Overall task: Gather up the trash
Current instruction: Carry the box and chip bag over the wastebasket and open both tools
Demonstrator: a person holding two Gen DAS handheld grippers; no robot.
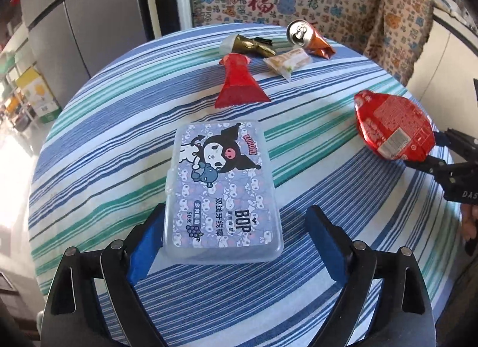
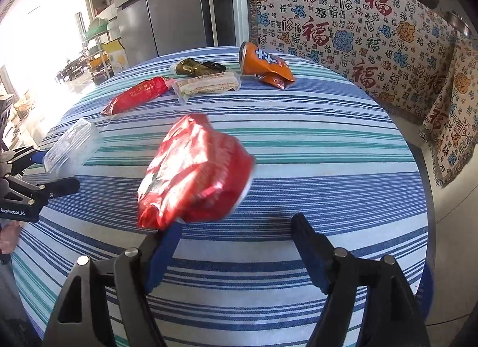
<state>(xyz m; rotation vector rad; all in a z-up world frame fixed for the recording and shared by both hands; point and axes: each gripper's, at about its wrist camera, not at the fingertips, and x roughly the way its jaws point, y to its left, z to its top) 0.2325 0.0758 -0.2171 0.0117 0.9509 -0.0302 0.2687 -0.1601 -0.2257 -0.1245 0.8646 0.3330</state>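
The left gripper (image 1: 230, 239) reaches low over the round table with the blue, green and white striped cloth (image 1: 313, 126). Its blue-padded fingers are spread wide, one on each side of the near end of a clear plastic box with a purple cartoon lid (image 1: 224, 188) (the left pad looks very close to the box, but I cannot tell if it touches).

The right gripper (image 2: 236, 224) also points forward across the table, fingers spread. A crinkly red foil snack bag (image 2: 194, 170) sits at its left fingertip, at about 11 o'clock.

At 12 o'clock on the far side lie a squashed orange can (image 2: 263, 63), a red wrapper (image 2: 137, 94), a pale see-through packet (image 2: 206, 84) and a dark gold wrapper (image 2: 194, 67), all near each other.
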